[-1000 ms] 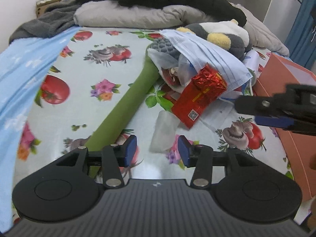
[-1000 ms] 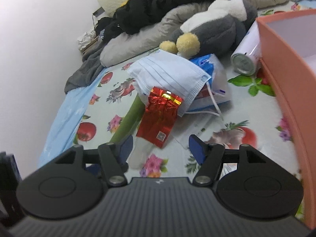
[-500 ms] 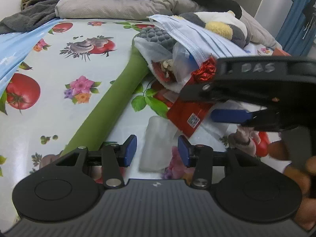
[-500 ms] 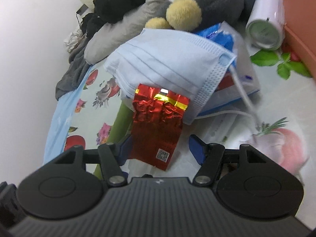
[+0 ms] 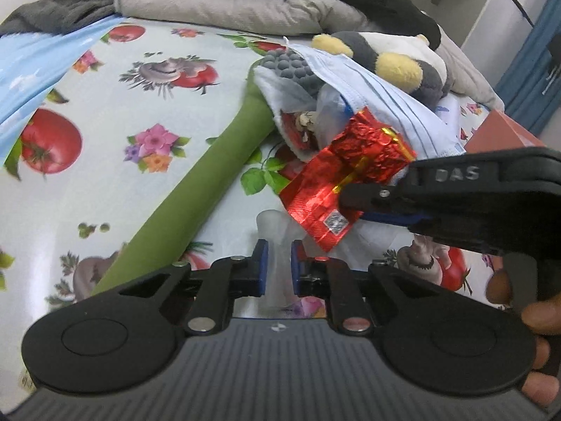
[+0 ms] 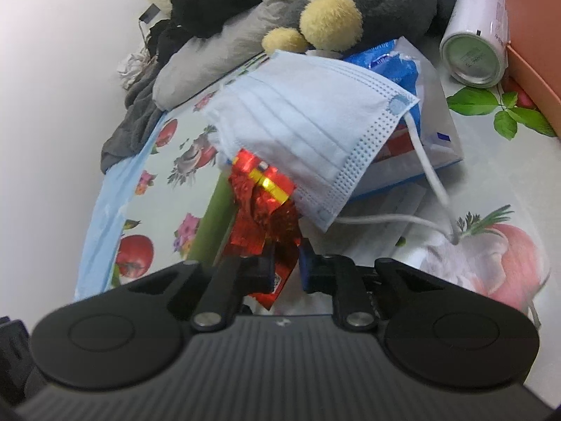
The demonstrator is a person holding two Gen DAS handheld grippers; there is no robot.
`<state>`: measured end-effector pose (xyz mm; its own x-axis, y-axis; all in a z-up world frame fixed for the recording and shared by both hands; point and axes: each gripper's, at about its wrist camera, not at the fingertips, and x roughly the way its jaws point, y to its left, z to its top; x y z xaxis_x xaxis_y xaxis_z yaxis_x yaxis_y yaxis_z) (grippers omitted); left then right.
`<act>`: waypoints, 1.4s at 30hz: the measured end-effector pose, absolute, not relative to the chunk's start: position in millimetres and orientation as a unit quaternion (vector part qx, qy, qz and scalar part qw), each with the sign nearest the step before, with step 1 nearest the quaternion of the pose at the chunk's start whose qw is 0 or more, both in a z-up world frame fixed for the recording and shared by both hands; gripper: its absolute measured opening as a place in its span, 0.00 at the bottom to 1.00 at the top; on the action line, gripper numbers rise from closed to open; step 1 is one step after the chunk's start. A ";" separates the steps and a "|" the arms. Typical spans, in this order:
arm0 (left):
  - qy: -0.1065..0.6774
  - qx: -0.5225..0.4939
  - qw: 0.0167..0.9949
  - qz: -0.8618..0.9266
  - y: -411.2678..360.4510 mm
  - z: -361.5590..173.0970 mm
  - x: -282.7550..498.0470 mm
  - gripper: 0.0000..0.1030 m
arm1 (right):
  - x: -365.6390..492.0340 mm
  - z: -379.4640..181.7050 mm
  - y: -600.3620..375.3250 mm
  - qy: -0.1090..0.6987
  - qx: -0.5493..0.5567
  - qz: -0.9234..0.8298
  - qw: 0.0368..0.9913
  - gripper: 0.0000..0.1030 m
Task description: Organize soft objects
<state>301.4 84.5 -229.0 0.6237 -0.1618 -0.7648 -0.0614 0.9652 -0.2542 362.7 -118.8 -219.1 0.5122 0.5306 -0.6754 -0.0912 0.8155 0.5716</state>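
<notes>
Pinching shut just now, the right gripper (image 6: pixel 285 268) holds the shiny red foil packet (image 6: pixel 261 207) by its near end — the packet's long side runs toward 12 o'clock, under the pale blue face mask (image 6: pixel 308 133). The left gripper (image 5: pixel 278 268), also just closing, squeezes a cloudy soft plastic pouch (image 5: pixel 277 242) on the flowery bedsheet (image 5: pixel 115 161), both tilting down.

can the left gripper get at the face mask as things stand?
Probably not: the left gripper is shut on a translucent packet, and the red foil pouch and right gripper lie before the face mask.
</notes>
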 end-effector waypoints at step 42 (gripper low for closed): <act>0.406 -0.189 0.894 0.023 75.7 -217.1 167.6 0.16 | 254.6 -195.0 -152.8 0.440 0.166 0.200 0.859 0.63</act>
